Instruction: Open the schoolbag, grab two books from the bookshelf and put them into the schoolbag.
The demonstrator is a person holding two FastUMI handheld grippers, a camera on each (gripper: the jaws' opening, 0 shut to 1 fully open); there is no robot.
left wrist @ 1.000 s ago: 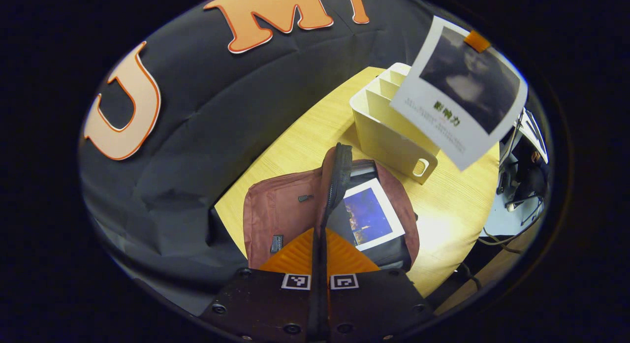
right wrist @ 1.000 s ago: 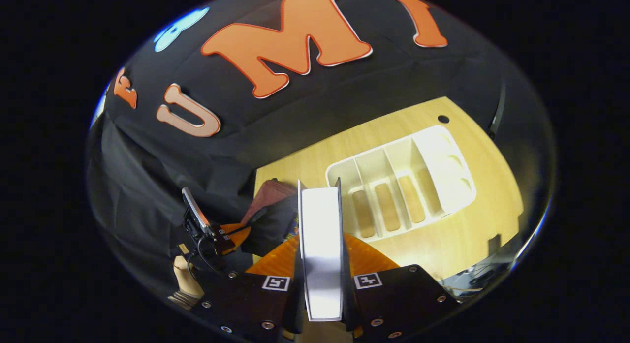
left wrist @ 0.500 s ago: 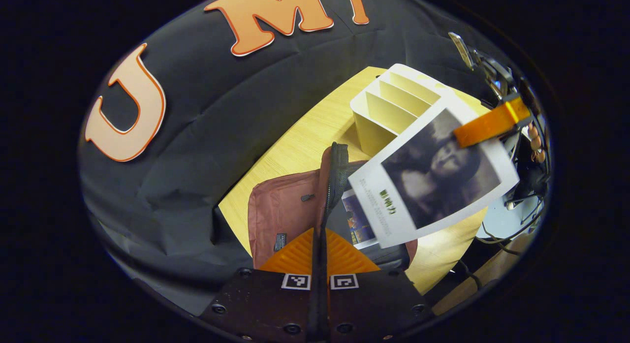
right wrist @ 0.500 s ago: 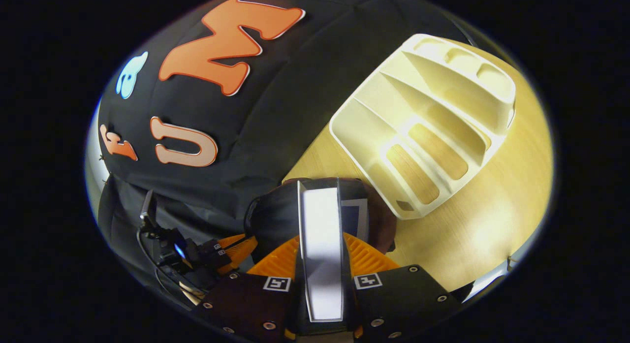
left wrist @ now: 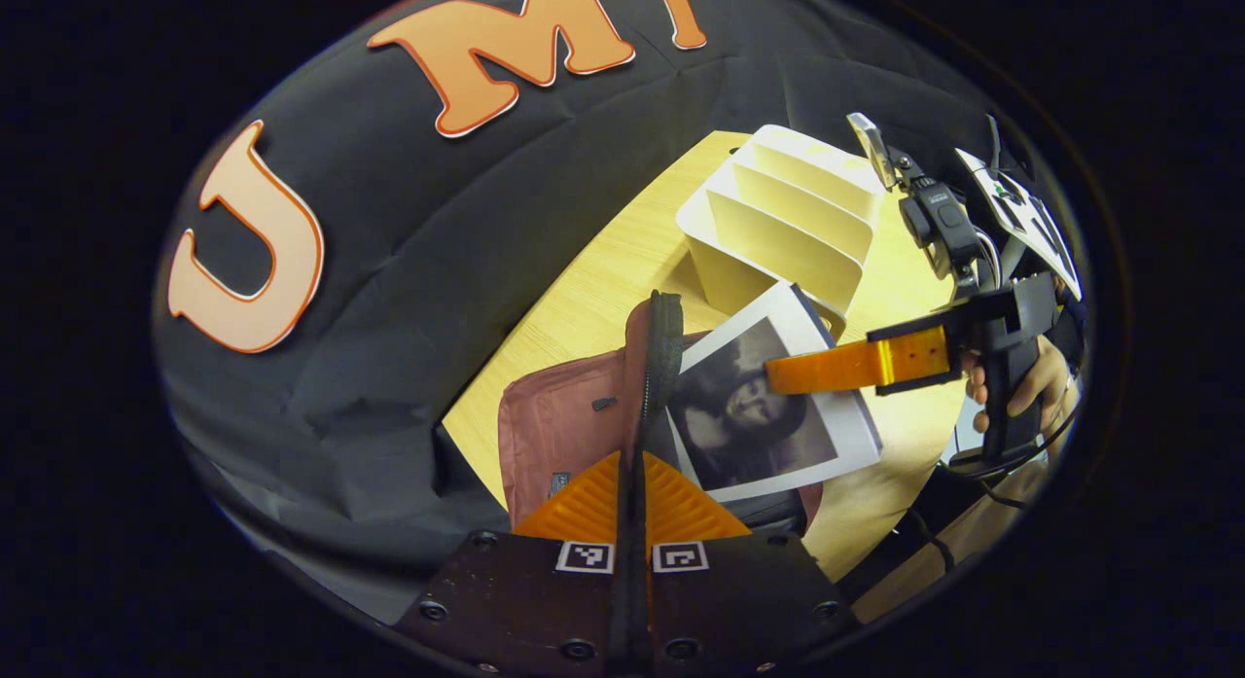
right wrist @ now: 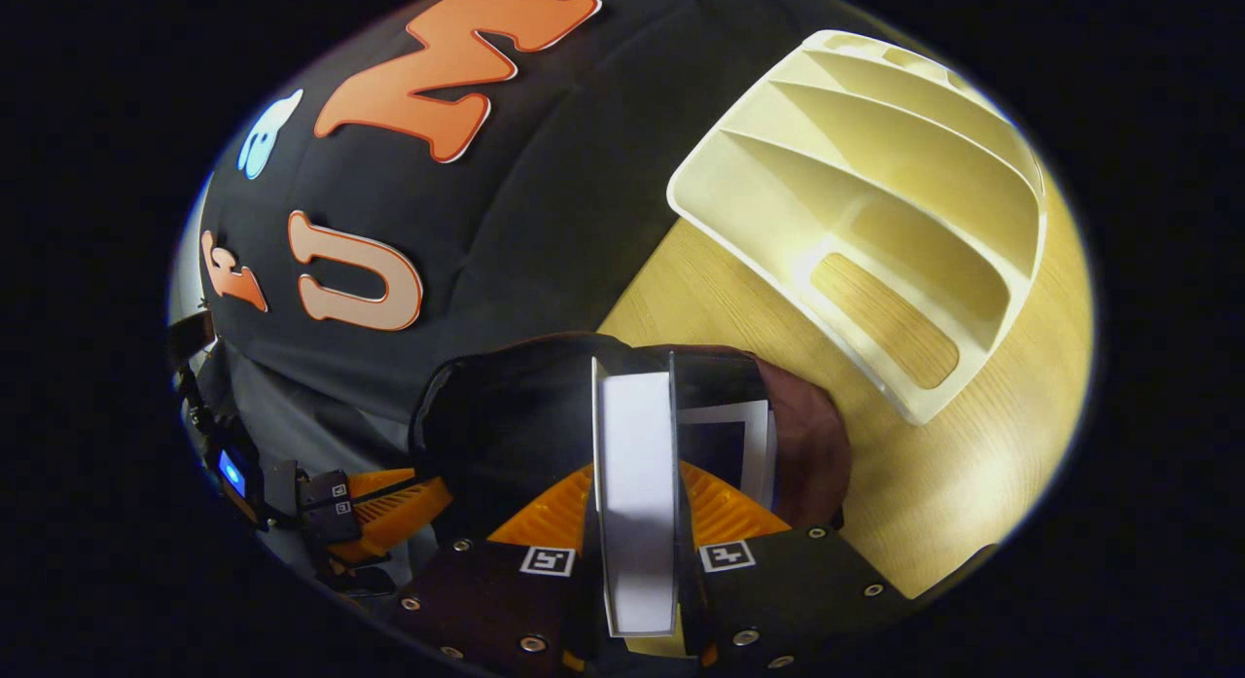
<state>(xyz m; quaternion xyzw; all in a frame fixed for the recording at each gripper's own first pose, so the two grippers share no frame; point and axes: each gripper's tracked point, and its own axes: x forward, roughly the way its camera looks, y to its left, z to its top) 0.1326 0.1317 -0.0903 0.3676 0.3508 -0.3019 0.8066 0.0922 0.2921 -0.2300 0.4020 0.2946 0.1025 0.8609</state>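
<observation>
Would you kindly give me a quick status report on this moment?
Left gripper shut on schoolbag flap, holding it open. Right gripper shut on book, over the opening. Bookshelf empty. Nothing blocking.

Both views look down – sharing schoolbag (left wrist: pixel 564 435), bookshelf (right wrist: pixel 875 211)

Reddish-brown schoolbag (left wrist: pixel 564 430) with black lining; cream bookshelf (left wrist: pixel 778 221); pale wood-grain worktop (left wrist: pixel 603 269) — book (left wrist: pixel 768 406) white-bordered, grey portrait cover.
</observation>
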